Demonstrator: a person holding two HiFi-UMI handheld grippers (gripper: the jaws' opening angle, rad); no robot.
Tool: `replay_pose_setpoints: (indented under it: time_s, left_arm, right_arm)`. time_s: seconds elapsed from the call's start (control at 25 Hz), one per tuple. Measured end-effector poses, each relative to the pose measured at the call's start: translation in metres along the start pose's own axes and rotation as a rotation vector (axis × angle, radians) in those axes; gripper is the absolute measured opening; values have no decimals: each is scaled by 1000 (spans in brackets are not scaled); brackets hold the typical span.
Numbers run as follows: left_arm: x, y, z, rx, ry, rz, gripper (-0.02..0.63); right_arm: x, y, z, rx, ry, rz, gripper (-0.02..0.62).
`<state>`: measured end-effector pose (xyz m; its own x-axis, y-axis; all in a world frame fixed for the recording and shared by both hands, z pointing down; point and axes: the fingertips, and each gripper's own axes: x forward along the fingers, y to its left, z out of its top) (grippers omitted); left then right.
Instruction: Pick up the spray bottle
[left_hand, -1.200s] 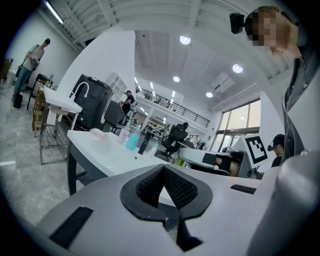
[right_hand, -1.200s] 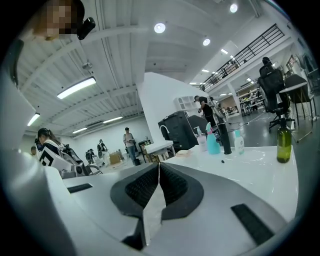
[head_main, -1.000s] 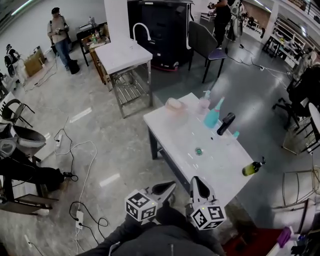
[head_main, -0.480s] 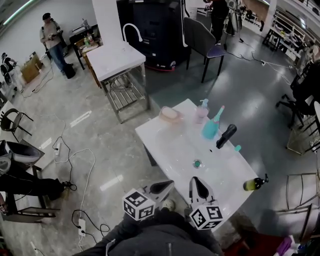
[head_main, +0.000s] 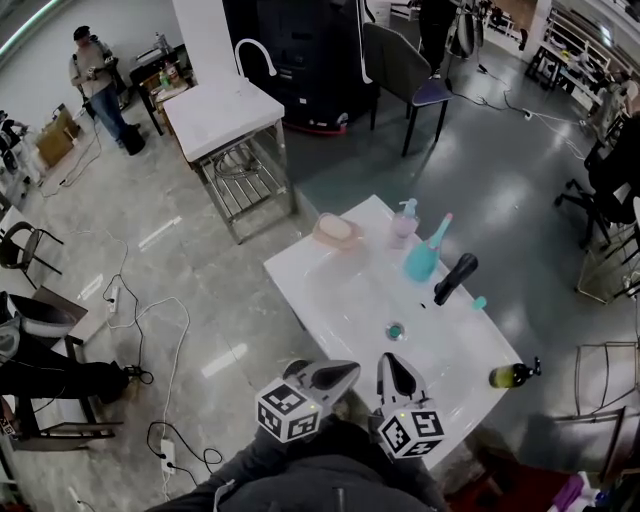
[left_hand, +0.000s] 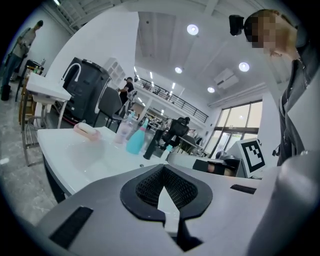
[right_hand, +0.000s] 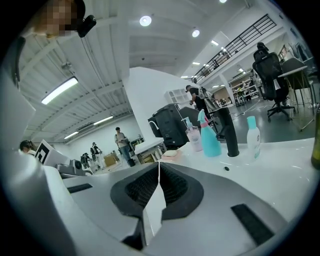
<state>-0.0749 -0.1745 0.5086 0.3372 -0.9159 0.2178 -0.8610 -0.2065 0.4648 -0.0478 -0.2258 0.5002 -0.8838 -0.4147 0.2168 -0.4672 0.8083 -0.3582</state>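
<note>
The teal spray bottle (head_main: 424, 255) with a pink nozzle stands upright at the far side of the white sink table (head_main: 300, 280), beside the black faucet (head_main: 453, 278). It also shows in the left gripper view, spray bottle (left_hand: 136, 141), and in the right gripper view, spray bottle (right_hand: 209, 137). My left gripper (head_main: 335, 373) and right gripper (head_main: 393, 368) are side by side at the table's near edge, well short of the bottle. Both are shut with nothing between the jaws, as the left gripper (left_hand: 165, 172) and right gripper (right_hand: 159, 172) show up close.
A clear pump bottle (head_main: 403, 222) and a pink soap dish (head_main: 336, 230) stand near the spray bottle. A small teal bottle (head_main: 478, 301) is by the faucet, and a yellow-green bottle (head_main: 512, 375) lies at the right end. Cables run over the floor on the left.
Both grippers have come forward to the table's near edge, and the table sits closer in the head view. The jaws stay shut.
</note>
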Motion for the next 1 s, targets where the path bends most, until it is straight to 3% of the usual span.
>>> replay_pose_setpoints:
  time_s: [0.52,1.0]
  left_arm:
    - [52,30,39,24,88,-118,8]
    - [79,72,88,75,150,-287,8]
  right_arm:
    - [31,-31,30,68,-52,-134,11]
    - [76,-48,69,78,-145,-333,11]
